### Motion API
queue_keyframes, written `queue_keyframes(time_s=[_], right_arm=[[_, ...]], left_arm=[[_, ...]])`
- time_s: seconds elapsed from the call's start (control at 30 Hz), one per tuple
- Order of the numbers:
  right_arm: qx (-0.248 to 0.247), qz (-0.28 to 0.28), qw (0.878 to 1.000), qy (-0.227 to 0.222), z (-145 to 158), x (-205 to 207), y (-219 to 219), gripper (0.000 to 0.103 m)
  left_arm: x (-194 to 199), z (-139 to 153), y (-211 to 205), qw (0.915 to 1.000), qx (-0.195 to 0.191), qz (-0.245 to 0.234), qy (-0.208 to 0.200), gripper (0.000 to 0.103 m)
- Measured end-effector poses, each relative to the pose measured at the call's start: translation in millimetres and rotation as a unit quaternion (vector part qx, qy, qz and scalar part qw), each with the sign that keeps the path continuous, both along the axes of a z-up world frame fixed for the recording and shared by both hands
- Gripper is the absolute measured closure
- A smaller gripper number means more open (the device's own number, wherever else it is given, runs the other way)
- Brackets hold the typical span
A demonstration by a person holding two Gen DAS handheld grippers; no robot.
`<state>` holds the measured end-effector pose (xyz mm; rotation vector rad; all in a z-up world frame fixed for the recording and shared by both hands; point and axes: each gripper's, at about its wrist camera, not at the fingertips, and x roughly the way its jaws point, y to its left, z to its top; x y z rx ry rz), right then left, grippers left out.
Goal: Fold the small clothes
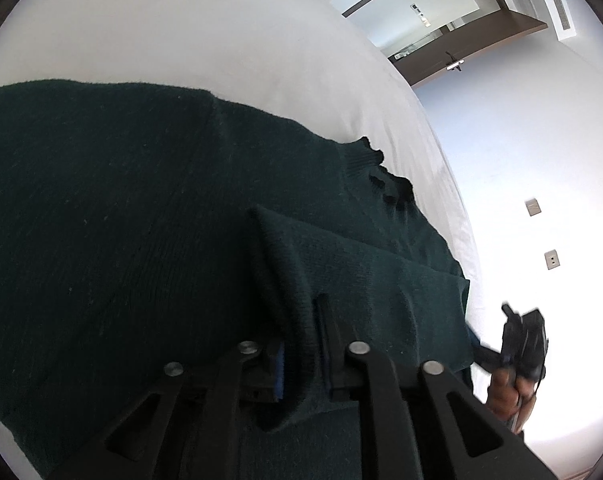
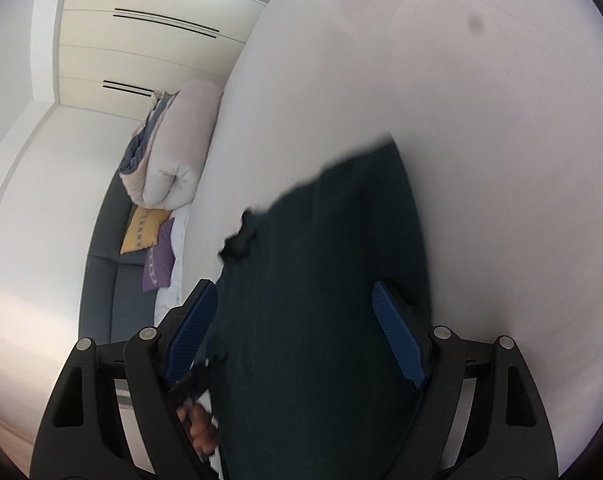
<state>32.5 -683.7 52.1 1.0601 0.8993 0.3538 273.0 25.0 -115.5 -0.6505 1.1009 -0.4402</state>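
Note:
A dark green knitted sweater (image 1: 113, 220) lies spread on a white bed sheet (image 1: 181, 32). My left gripper (image 1: 301, 332) is shut on a folded edge of the sweater, pinched between its blue-padded fingers. The sweater's ribbed collar (image 1: 377, 168) lies beyond the fold. In the right wrist view the sweater (image 2: 325, 280) shows blurred on the sheet (image 2: 481, 160). My right gripper (image 2: 293, 328) is open, its blue pads (image 2: 397, 336) wide apart above the cloth. The right gripper also shows in the left wrist view (image 1: 521, 340), off the sweater's right edge.
A rolled duvet (image 2: 173, 152) and yellow (image 2: 143, 228) and purple (image 2: 159, 258) cushions lie at the bed's far side by a grey headboard (image 2: 101, 272). A door (image 1: 453, 60) and wall sockets (image 1: 551, 260) lie beyond the bed edge.

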Motion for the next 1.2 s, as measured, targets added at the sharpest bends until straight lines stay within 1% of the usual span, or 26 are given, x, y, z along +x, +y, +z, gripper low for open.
queue_keyframes(time_s=[0.03, 0.07, 0.13, 0.2, 0.27, 0.33, 0.4, 0.43, 0.5, 0.53, 0.57, 0.6, 0.67, 0.7, 0.73, 0.77, 0.8, 0.83, 0.87, 0.9, 0.97, 1.0, 1.1, 1.13, 1.17, 1.2], right_arm=[[0.004, 0.002, 1.0, 0.002, 1, -11, 1, 0.023], [0.006, 0.002, 1.0, 0.005, 3, -22, 2, 0.023], [0.012, -0.001, 1.0, 0.005, 8, -46, 5, 0.023], [0.01, 0.004, 1.0, 0.007, 13, -71, 12, 0.023], [0.002, 0.011, 1.0, 0.01, 18, -98, 23, 0.023], [0.002, 0.013, 1.0, 0.002, 23, -123, 32, 0.023], [0.008, 0.015, 1.0, -0.006, 30, -143, 42, 0.023], [0.009, 0.017, 1.0, -0.009, 33, -150, 49, 0.023], [0.0, 0.027, 1.0, -0.012, 41, -161, 66, 0.023], [-0.005, 0.032, 0.999, -0.014, 45, -165, 74, 0.023], [-0.007, 0.039, 0.999, -0.017, 50, -167, 85, 0.023], [-0.006, 0.044, 0.999, -0.019, 54, -169, 94, 0.023], [-0.005, 0.055, 0.998, -0.026, 65, -170, 114, 0.023], [-0.005, 0.061, 0.998, -0.029, 71, -170, 125, 0.023], [-0.004, 0.067, 0.997, -0.032, 77, -170, 138, 0.023], [-0.003, 0.073, 0.997, -0.034, 82, -169, 147, 0.023], [-0.004, 0.081, 0.996, -0.037, 89, -168, 160, 0.023], [-0.005, 0.089, 0.995, -0.04, 95, -169, 172, 0.023], [-0.006, 0.096, 0.995, -0.042, 99, -168, 181, 0.023], [-0.007, 0.103, 0.994, -0.043, 104, -168, 193, 0.023], [-0.009, 0.116, 0.992, -0.045, 113, -171, 214, 0.023], [-0.011, 0.121, 0.991, -0.047, 116, -171, 222, 0.023], [-0.018, 0.134, 0.99, -0.05, 125, -178, 241, 0.023], [-0.02, 0.136, 0.989, -0.05, 127, -180, 245, 0.023], [-0.021, 0.138, 0.989, -0.05, 129, -182, 249, 0.023], [-0.02, 0.139, 0.989, -0.05, 131, -184, 254, 0.023]], left_arm=[[-2, 2, 2, 1.0, -0.005, 0.0, -0.002, 0.07], [-5, 6, 3, 0.9999, -0.008, 0.001, -0.006, 0.063], [-14, 18, 9, 0.9997, -0.005, 0.011, -0.02, 0.031], [-26, 29, 19, 0.9991, 0.002, 0.027, -0.033, 0.019], [-45, 40, 36, 0.998, 0.002, 0.041, -0.047, 0.018], [-69, 47, 62, 0.9961, -0.003, 0.065, -0.059, 0.018], [-92, 51, 91, 0.9924, -0.009, 0.1, -0.071, 0.018], [-110, 52, 116, 0.988, -0.017, 0.133, -0.077, 0.018], [-135, 49, 155, 0.9785, -0.035, 0.188, -0.079, 0.018], [-148, 45, 177, 0.9712, -0.047, 0.221, -0.076, 0.018], [-166, 39, 206, 0.9597, -0.065, 0.265, -0.068, 0.018], [-176, 36, 221, 0.9529, -0.075, 0.287, -0.064, 0.018], [-201, 26, 262, 0.9296, -0.099, 0.351, -0.051, 0.018], [-205, 21, 275, 0.9218, -0.109, 0.369, -0.046, 0.018], [-214, 15, 293, 0.908, -0.132, 0.396, -0.04, 0.018], [-216, 11, 301, 0.9006, -0.145, 0.408, -0.036, 0.018], [-219, 5, 314, 0.8887, -0.165, 0.427, -0.032, 0.018], [-219, 1, 321, 0.8822, -0.173, 0.437, -0.031, 0.018], [-216, -6, 331, 0.8737, -0.186, 0.449, -0.026, 0.018], [-214, -10, 338, 0.8692, -0.197, 0.453, -0.022, 0.018], [-205, -20, 349, 0.8566, -0.222, 0.465, -0.018, 0.018], [-200, -22, 354, 0.8523, -0.225, 0.472, -0.016, 0.018], [-191, -25, 362, 0.8442, -0.227, 0.486, -0.013, 0.018], [-188, -24, 369, 0.8397, -0.231, 0.491, -0.013, 0.019], [-186, -26, 372, 0.8335, -0.239, 0.498, -0.013, 0.019], [-185, -26, 376, 0.8291, -0.244, 0.503, -0.014, 0.021]])
